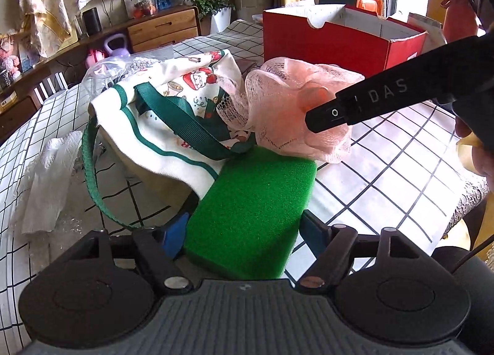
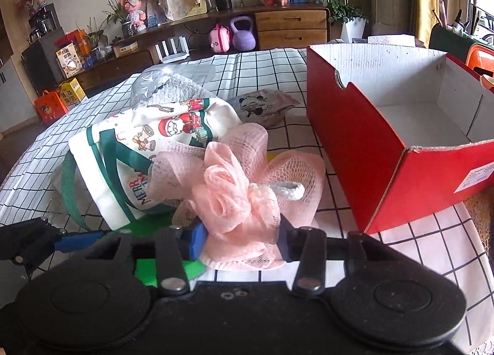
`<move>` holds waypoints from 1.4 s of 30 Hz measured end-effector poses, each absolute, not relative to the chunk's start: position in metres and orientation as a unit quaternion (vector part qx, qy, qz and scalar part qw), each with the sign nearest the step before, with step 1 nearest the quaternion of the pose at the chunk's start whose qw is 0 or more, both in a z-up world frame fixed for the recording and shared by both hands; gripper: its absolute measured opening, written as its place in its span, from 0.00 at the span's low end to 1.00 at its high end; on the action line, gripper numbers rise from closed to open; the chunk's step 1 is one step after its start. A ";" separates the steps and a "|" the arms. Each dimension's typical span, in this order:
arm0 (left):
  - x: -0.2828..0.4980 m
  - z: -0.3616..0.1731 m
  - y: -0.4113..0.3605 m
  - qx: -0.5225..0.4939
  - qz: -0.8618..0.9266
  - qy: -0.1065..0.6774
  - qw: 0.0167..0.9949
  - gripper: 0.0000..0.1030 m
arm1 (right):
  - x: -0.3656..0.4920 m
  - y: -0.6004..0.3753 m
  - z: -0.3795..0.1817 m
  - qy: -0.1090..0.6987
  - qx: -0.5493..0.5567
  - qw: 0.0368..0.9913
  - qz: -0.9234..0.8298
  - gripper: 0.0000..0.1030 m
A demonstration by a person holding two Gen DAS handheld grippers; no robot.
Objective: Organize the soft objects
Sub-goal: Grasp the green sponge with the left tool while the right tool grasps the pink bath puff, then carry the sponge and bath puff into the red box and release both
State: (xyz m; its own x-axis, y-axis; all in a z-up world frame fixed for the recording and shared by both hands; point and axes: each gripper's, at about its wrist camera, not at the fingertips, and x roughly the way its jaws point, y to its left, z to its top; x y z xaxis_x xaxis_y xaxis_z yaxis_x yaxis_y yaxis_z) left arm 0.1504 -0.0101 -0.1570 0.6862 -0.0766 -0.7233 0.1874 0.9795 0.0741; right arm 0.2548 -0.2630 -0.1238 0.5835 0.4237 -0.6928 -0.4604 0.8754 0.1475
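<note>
Two grippers are clamped: left gripper [image 1: 244,231] on green sponge [image 1: 250,216], lengthwise up-frame; right gripper [image 2: 240,236] on pink mesh pouf [image 2: 244,188], its white loop [image 2: 287,191] seen only in the right view.

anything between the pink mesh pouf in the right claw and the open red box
Nothing visible blocks it. The right claw is shut on the pink mesh pouf, and the red box stands open-topped just to its right across bare checked tablecloth. Only the box's near wall has to be cleared by lifting over it.

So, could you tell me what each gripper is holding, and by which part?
The left gripper clamps the green sponge by its near end. The right gripper pinches the pink mesh bath pouf by its near ruffles.
</note>
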 end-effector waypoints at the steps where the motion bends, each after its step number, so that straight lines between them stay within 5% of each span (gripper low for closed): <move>1: 0.150 -0.156 -0.011 0.072 -0.073 0.388 0.916 0.74 | 0.254 -0.264 -0.122 0.379 -0.021 0.891 0.249 0.32; 6: 0.143 -0.149 -0.016 0.075 -0.084 0.377 0.919 0.72 | 0.242 -0.275 -0.108 0.358 -0.012 0.901 0.245 0.18; 11: 0.136 -0.138 -0.019 0.069 -0.085 0.362 0.926 0.71 | 0.227 -0.293 -0.090 0.337 0.004 0.909 0.246 0.16; 28: 0.112 -0.055 -0.026 -0.001 -0.115 0.308 0.944 0.71 | 0.207 -0.356 -0.009 0.259 0.014 0.936 0.236 0.15; 42: 0.178 0.004 -0.066 0.012 -0.141 0.255 0.956 0.71 | 0.260 -0.399 0.002 0.238 0.021 0.954 0.179 0.15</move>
